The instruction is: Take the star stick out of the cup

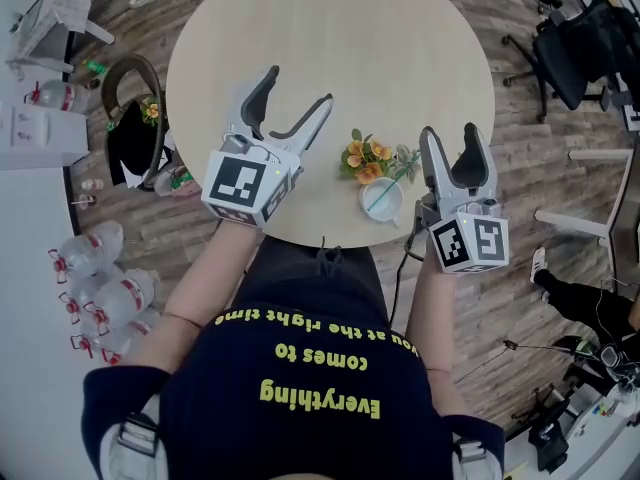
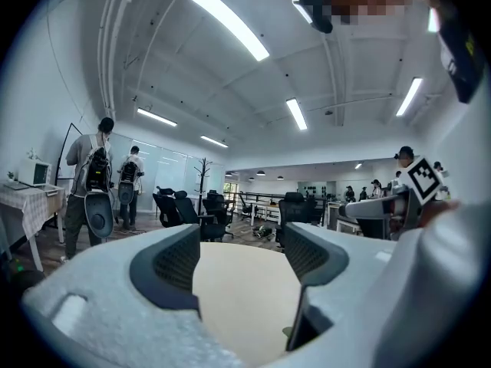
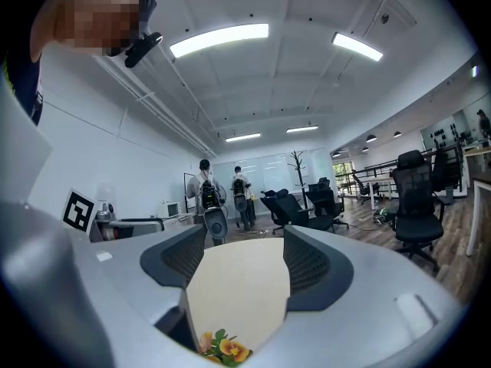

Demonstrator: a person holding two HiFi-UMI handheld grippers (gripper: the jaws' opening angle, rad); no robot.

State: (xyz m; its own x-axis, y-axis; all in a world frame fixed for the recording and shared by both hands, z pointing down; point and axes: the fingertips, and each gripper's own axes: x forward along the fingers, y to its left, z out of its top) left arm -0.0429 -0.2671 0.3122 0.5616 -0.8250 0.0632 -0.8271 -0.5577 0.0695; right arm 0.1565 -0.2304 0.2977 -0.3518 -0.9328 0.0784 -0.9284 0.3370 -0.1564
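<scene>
A small white cup (image 1: 383, 200) stands near the front edge of the round beige table (image 1: 330, 58), with a thin teal stick (image 1: 379, 197) lying across its mouth; no star shape can be made out. My right gripper (image 1: 447, 140) is open just right of the cup, empty. My left gripper (image 1: 298, 89) is open to the cup's left, above the table, empty. In the left gripper view the left gripper (image 2: 240, 257) frames only bare tabletop. In the right gripper view the right gripper (image 3: 243, 261) frames tabletop, with orange flowers (image 3: 222, 348) at the bottom.
Orange flowers with green leaves (image 1: 368, 159) lie beside the cup. Black office chairs (image 1: 580, 48) stand on the wood floor at the right. Water bottles (image 1: 100, 288) lie on the floor at the left. People with backpacks (image 2: 92, 182) stand far off.
</scene>
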